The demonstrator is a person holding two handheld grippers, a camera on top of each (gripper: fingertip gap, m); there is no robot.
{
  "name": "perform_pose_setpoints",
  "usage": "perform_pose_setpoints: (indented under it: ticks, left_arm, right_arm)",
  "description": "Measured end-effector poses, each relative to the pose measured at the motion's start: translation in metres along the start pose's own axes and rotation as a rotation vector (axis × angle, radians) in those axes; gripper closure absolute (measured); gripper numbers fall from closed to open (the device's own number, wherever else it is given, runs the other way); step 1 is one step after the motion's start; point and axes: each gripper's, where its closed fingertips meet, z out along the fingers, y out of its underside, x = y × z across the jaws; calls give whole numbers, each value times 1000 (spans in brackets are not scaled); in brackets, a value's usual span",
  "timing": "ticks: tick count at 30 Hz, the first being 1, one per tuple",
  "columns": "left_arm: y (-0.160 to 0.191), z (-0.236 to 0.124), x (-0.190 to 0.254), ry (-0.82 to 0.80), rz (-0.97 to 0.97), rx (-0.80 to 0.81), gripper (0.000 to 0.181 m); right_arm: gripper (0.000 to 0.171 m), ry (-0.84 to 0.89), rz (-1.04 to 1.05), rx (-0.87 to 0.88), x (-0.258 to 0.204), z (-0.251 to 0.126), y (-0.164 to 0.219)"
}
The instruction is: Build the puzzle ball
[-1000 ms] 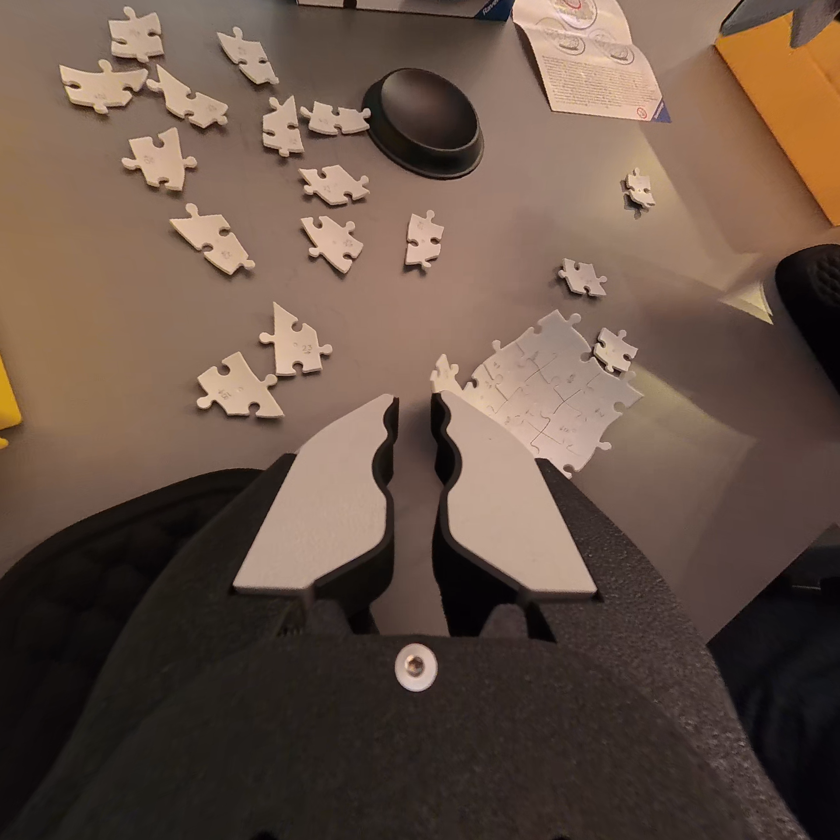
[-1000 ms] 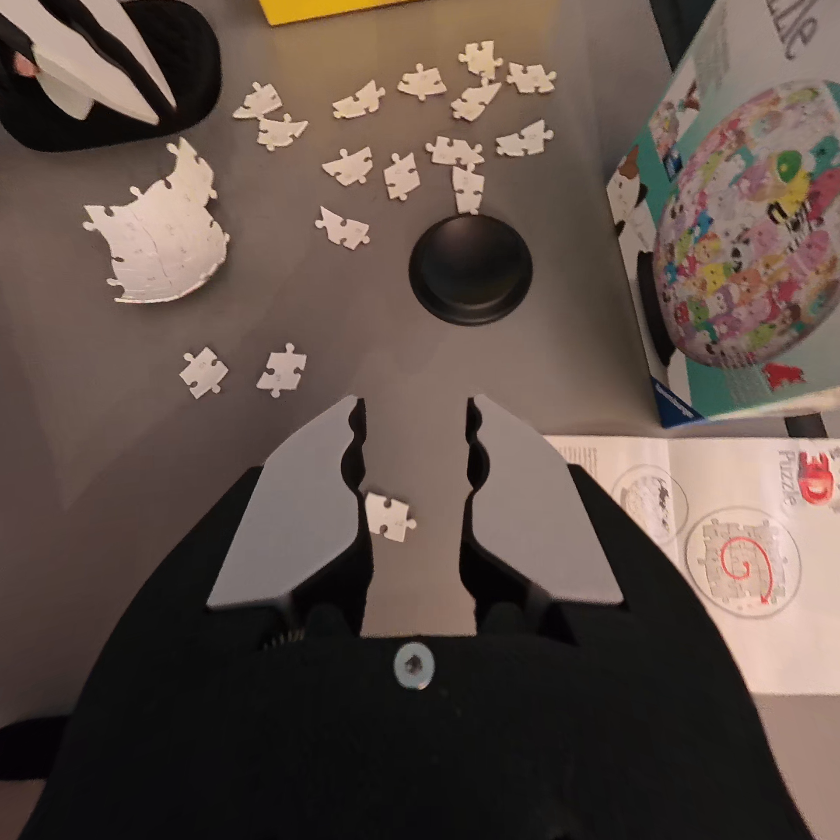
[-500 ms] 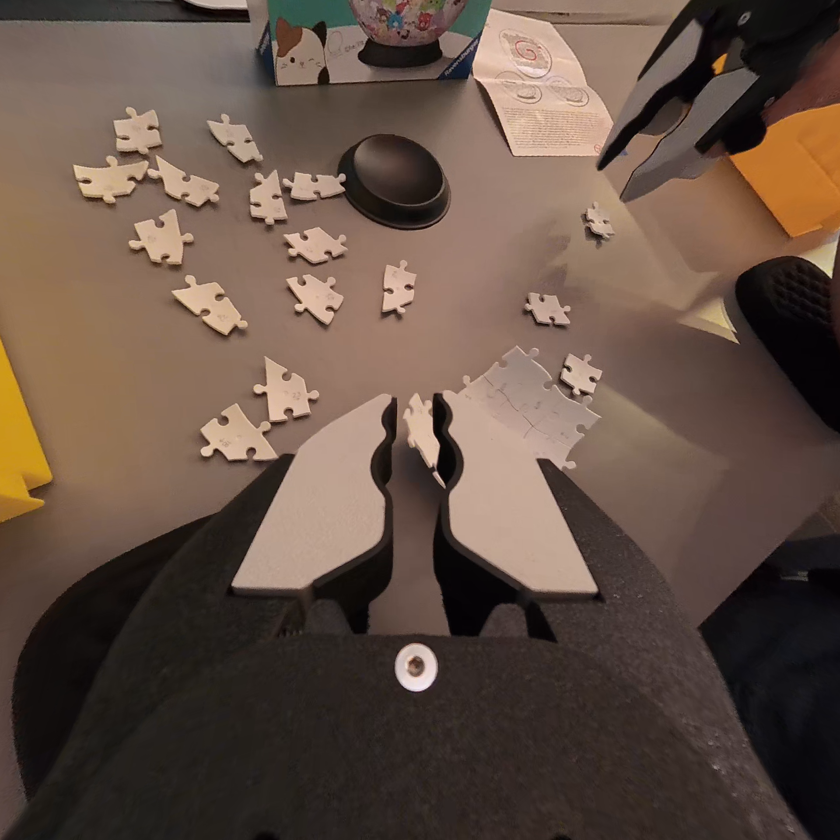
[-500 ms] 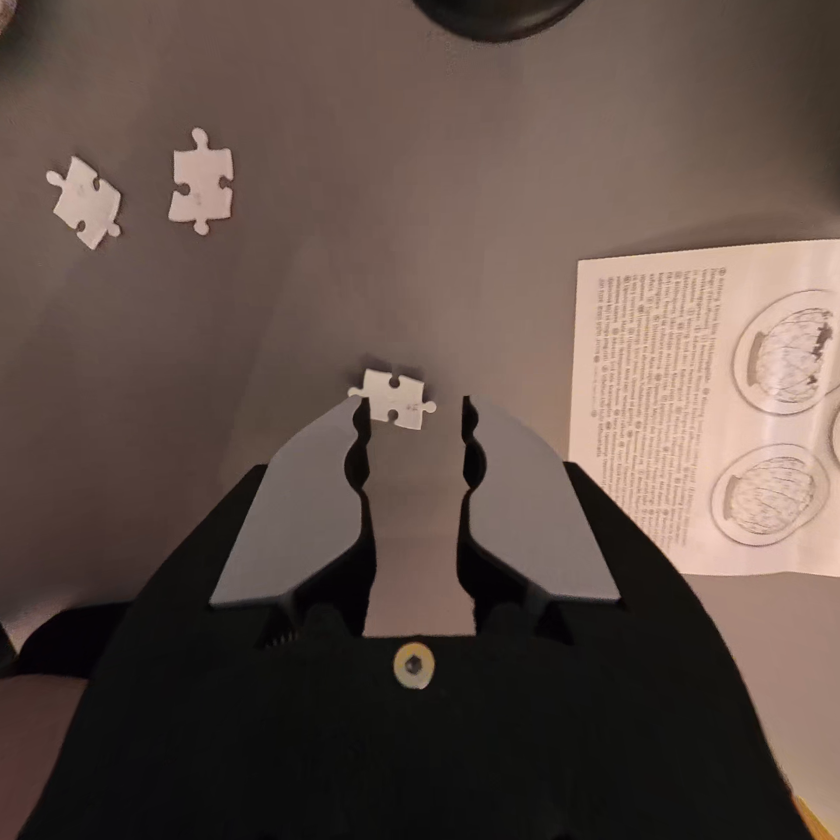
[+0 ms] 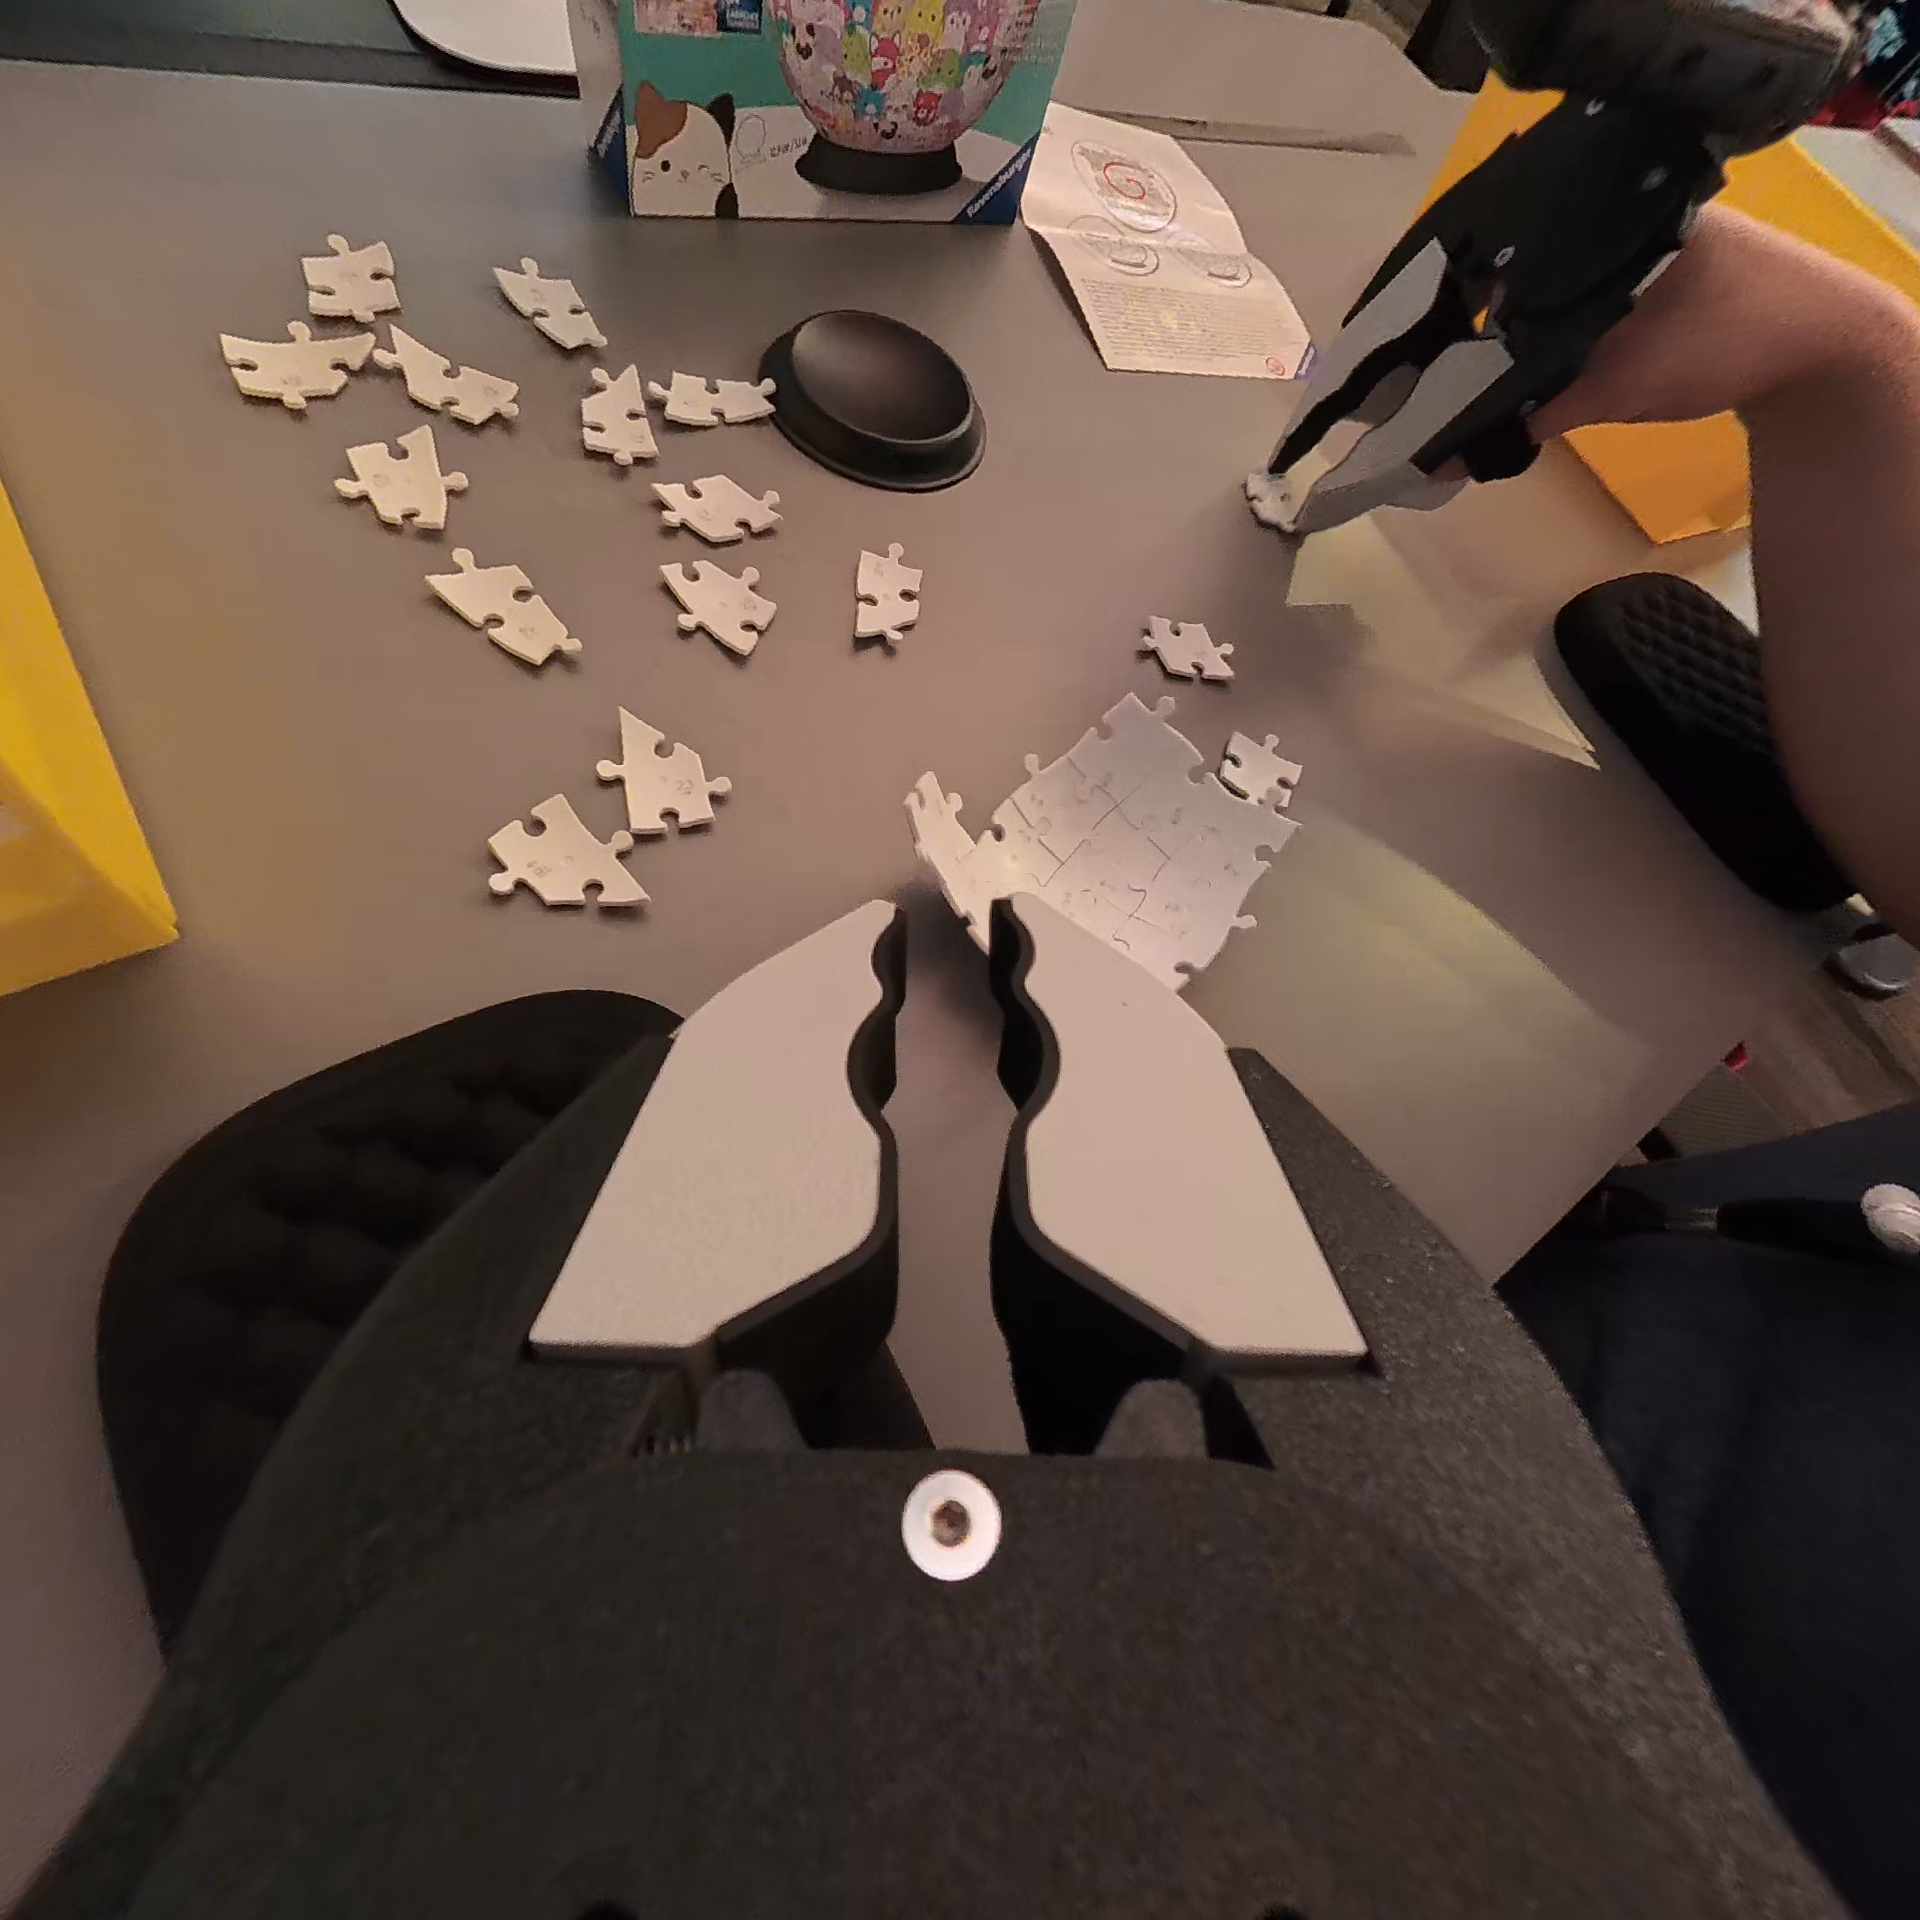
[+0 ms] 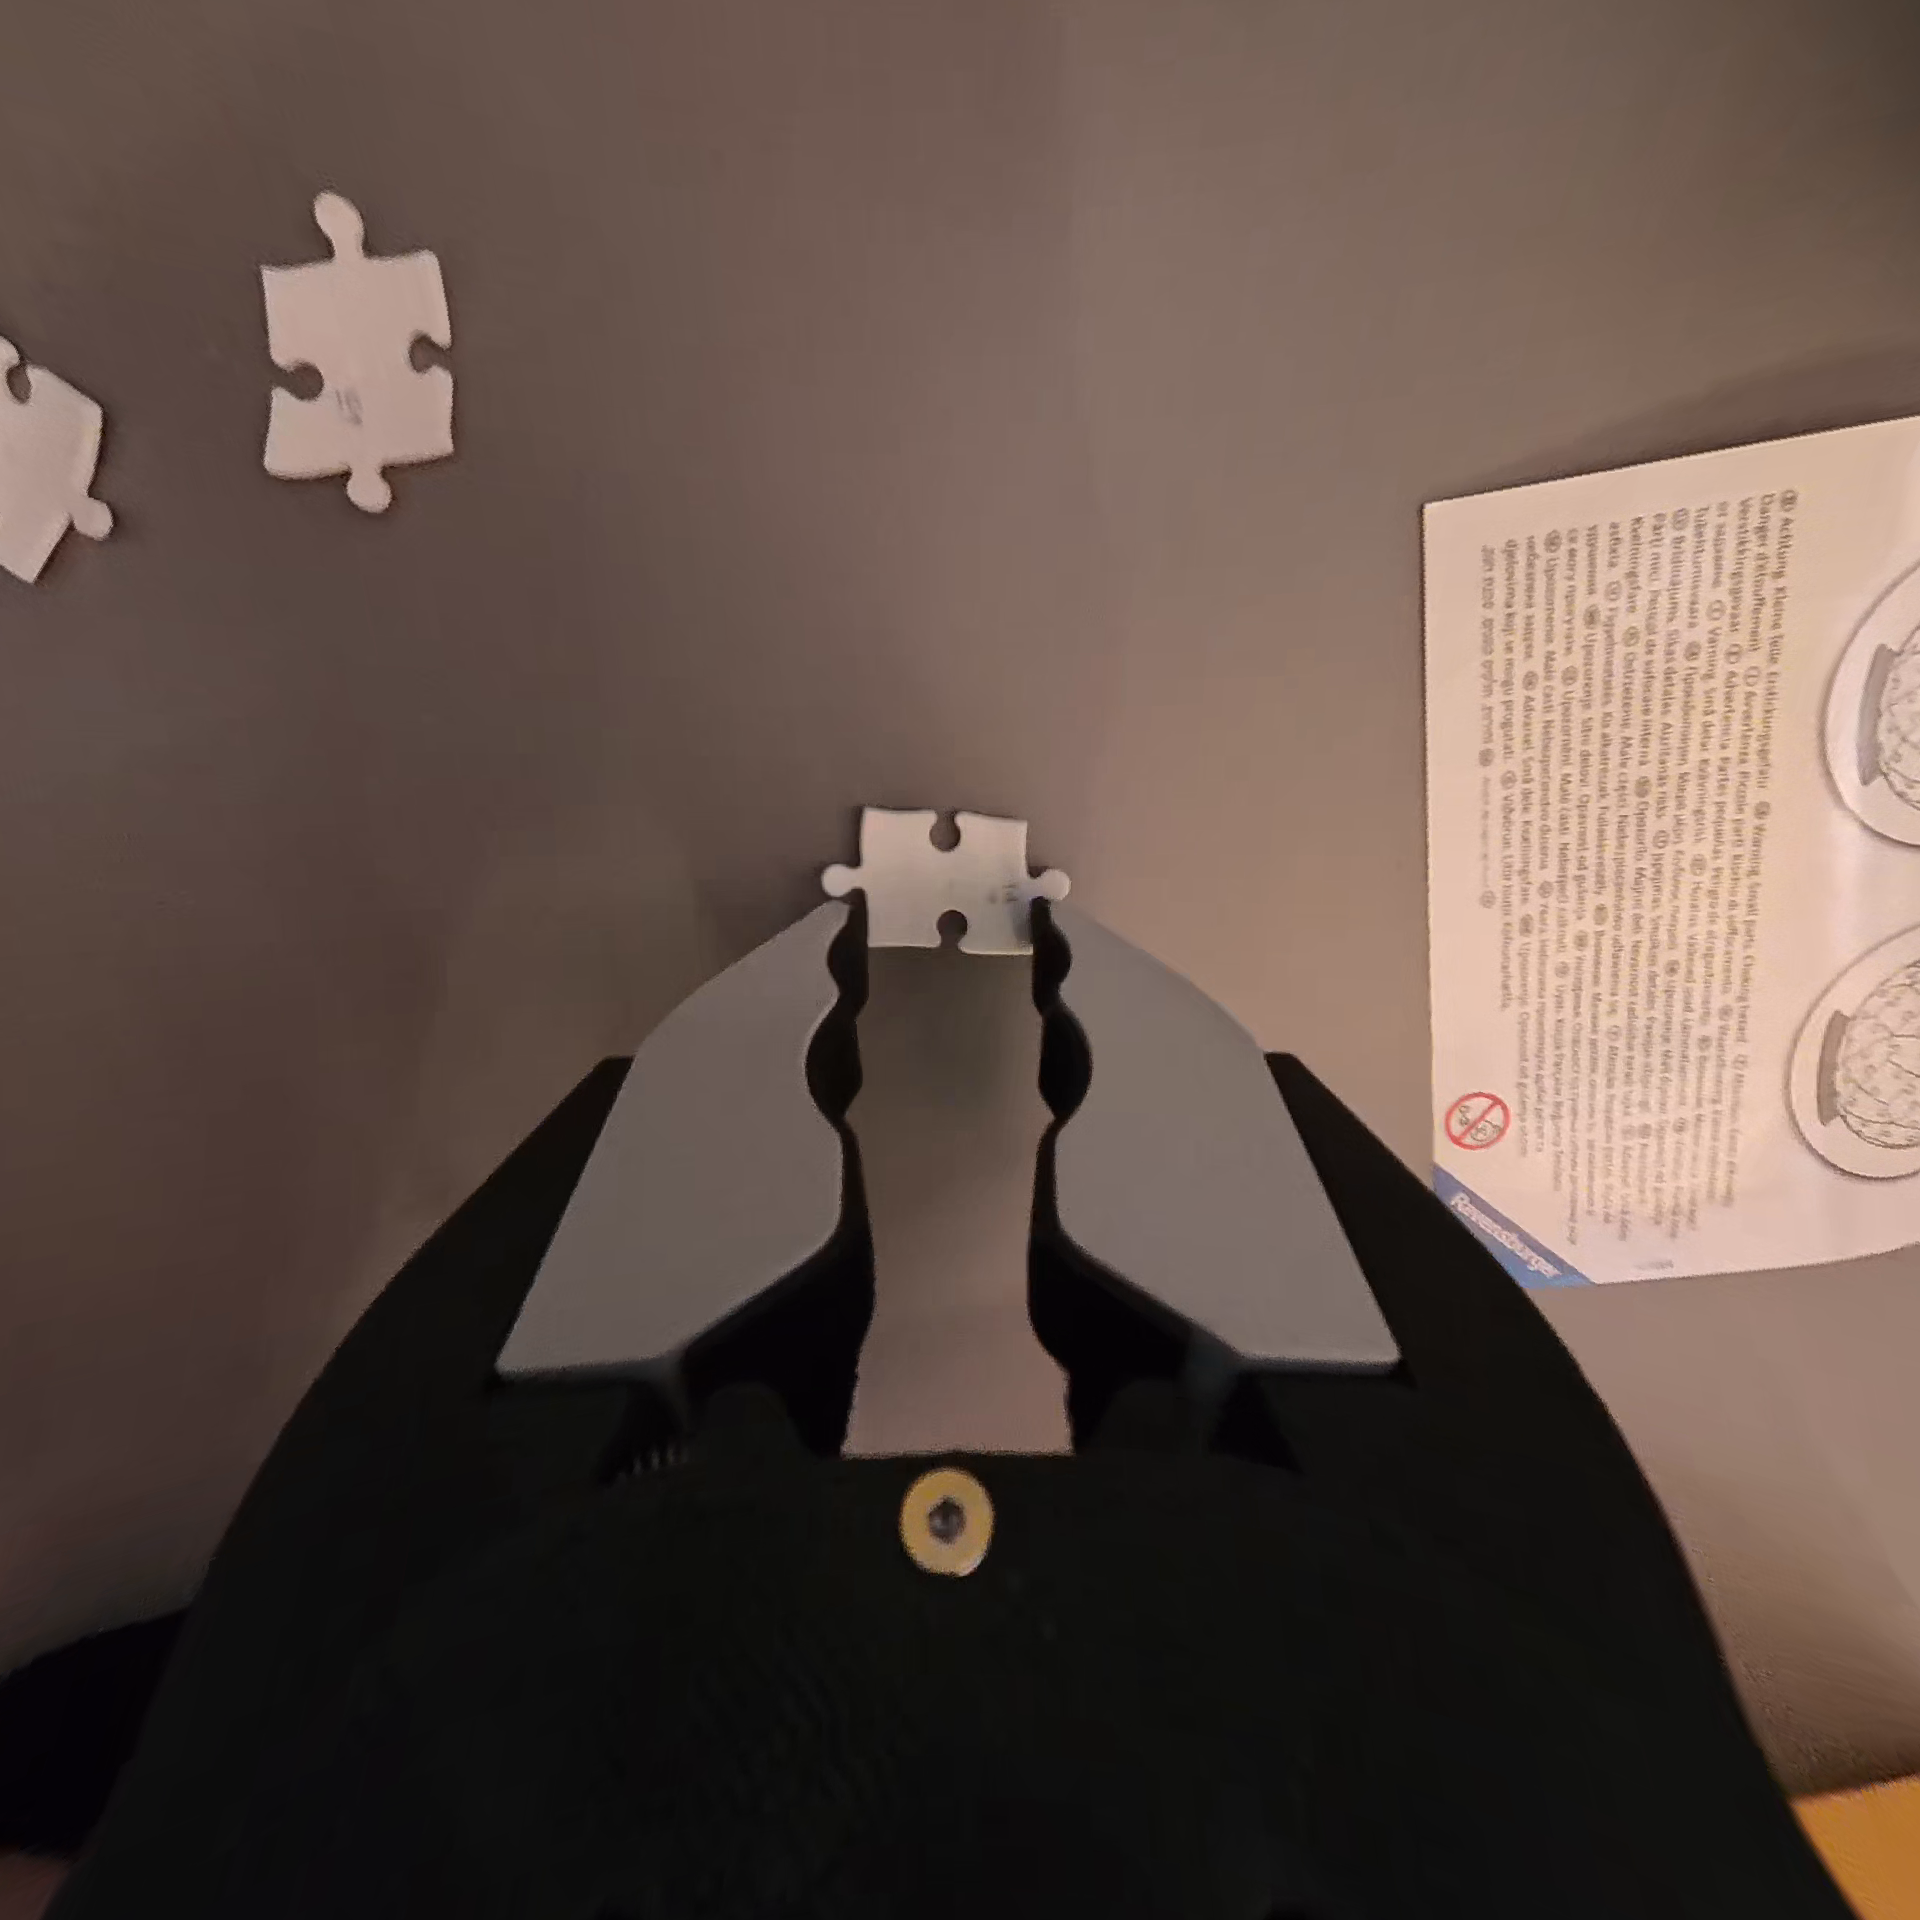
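A curved, assembled white puzzle section [image 5: 1132,842] lies on the grey table [image 5: 260,727]. Its raised left edge stands just in front of my left gripper [image 5: 943,909], whose jaws are narrowly apart and grip nothing. Several loose white pieces [image 5: 717,603] lie to the left and beyond. My right gripper [image 6: 943,914] has its tips down at the table, closed on the two sides of a single white puzzle piece [image 6: 945,883]. The right gripper [image 5: 1299,499] and that piece [image 5: 1270,497] also show at the far right of the left wrist view.
A black round stand [image 5: 873,400] sits mid-table. The puzzle box [image 5: 821,114] and a leaflet [image 5: 1164,270] lie at the back; the leaflet [image 6: 1683,862] is right of my right gripper. Two loose pieces [image 6: 358,353] lie to its left. Yellow boxes [image 5: 62,831] flank the table. A forearm [image 5: 1787,353] is at right. Left tips to right tips: about 35 centimeters.
My right gripper has come down to the table and narrowed its jaws onto the single piece. The left gripper has pulled back and tilted up, and the section's edge now stands before its tips.
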Motion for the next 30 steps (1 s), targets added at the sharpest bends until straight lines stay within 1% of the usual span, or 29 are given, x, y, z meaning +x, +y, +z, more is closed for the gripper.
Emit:
perform_pose_setpoints:
  ticks: [4,7,9,12,15,17,20,22,24,27,30]
  left_arm:
    - [0,1,-3,47,-39,23,167]
    - [-4,3,-3,95,-83,47,167]
    - [-8,7,-4,105,-107,64,162]
    - [-11,19,-3,108,-120,55,156]
    - [-11,38,-8,102,-148,26,146]
    - [-14,49,-8,142,-191,21,140]
    - [-24,57,-1,231,-248,35,139]
    - [-25,60,-3,221,-240,20,139]
    - [-26,61,-3,206,-217,3,139]
    - [-33,62,5,235,-199,5,140]
    - [-42,60,18,283,-187,13,143]
  right_arm:
    - [140,8,-26,33,-1,1,-3]
    - [140,17,-63,94,-9,-5,-21]
    - [140,24,-139,176,-24,-15,-49]
    - [140,21,-337,311,-70,-24,-109]
    - [140,53,-528,370,-113,-22,-158]
    - [140,61,-613,373,-133,-12,-178]
    - [140,100,-694,362,-143,4,-194]
    - [140,92,-710,402,-150,8,-202]
    - [140,92,-710,461,-155,3,-210]
    - [140,113,-718,576,-161,-15,-221]
    - [140,193,-748,640,-159,-30,-226]
